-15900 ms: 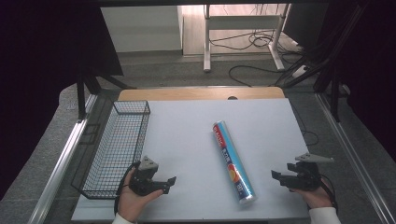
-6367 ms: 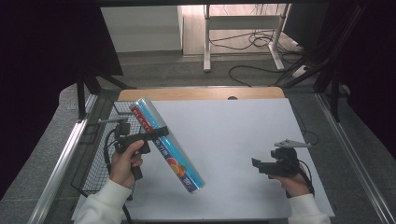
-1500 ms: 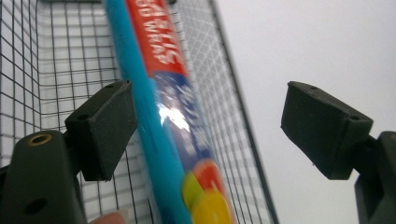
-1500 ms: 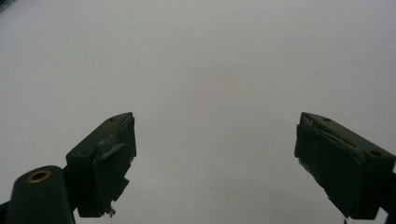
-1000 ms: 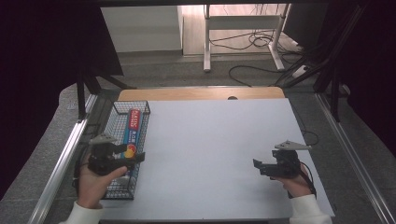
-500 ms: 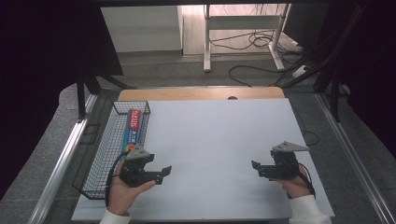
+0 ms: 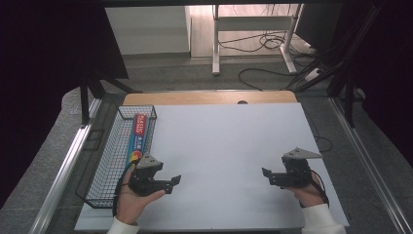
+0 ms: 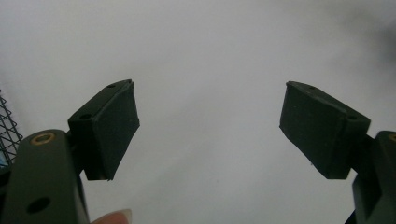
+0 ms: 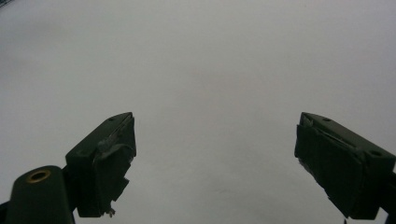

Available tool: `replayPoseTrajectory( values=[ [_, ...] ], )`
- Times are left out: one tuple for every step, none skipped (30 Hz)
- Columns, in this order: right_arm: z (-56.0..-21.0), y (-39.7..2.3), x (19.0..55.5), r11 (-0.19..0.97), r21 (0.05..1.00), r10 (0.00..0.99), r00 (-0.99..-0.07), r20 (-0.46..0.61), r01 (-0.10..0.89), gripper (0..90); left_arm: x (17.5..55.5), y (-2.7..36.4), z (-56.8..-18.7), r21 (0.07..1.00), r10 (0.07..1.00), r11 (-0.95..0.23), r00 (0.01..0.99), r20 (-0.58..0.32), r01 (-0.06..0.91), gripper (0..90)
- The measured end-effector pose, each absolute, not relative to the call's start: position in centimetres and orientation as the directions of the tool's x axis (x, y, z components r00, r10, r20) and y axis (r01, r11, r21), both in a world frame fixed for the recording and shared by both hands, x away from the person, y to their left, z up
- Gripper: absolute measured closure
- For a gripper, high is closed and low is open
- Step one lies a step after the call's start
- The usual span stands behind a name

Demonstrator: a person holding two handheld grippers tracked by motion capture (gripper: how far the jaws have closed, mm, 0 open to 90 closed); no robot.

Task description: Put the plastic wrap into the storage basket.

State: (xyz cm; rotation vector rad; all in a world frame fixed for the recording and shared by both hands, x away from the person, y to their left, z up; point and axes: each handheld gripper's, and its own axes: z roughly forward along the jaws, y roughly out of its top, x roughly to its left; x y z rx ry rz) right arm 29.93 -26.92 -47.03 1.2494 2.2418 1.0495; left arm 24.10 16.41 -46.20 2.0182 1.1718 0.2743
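Note:
A long blue and red box [image 7: 138, 140] lies lengthwise in the black wire basket [image 7: 104, 161] at the table's left edge. My left gripper [image 7: 174, 181] rests low over the white table just right of the basket's front end, pointing right. Its jaws are open and hold nothing, as the left gripper view [image 8: 208, 128] shows. My right gripper [image 7: 265, 173] sits at the front right, pointing left, apart from the box. It is open over bare white surface in the right gripper view [image 9: 215, 158].
The white table top [image 7: 229, 146] spreads between the two grippers. A wooden strip [image 7: 209, 97] runs along its far edge. Basket mesh [image 8: 7, 130] shows at the left edge of the left gripper view. Cables and a desk frame stand on the floor beyond.
The box, once on the table and then carried by my left gripper, now lies in the basket. My left hand has come away from the basket to the right and down. My right hand has kept still.

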Motion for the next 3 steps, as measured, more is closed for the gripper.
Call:
replayPoseTrajectory(
  values=[
    [-47.02, -26.91, 29.92, 0.332, 0.753, 0.840, -0.542, 0.039, 0.568, 13.1, 24.13, 16.44, -46.21, 0.711, 0.813, -0.275, 0.551, -0.187, 0.647, 19.3],
    [-47.00, -26.88, 29.89, 0.334, 0.754, 0.838, -0.545, 0.039, 0.567, 13.1, 24.14, 16.44, -46.22, 0.711, 0.814, -0.270, 0.549, -0.192, 0.649, 19.3],
    [-46.95, -26.82, 29.86, 0.334, 0.755, 0.835, -0.548, 0.039, 0.564, 13.1, 24.17, 16.44, -46.25, 0.711, 0.814, -0.272, 0.550, -0.189, 0.648, 19.3]
  ],
)
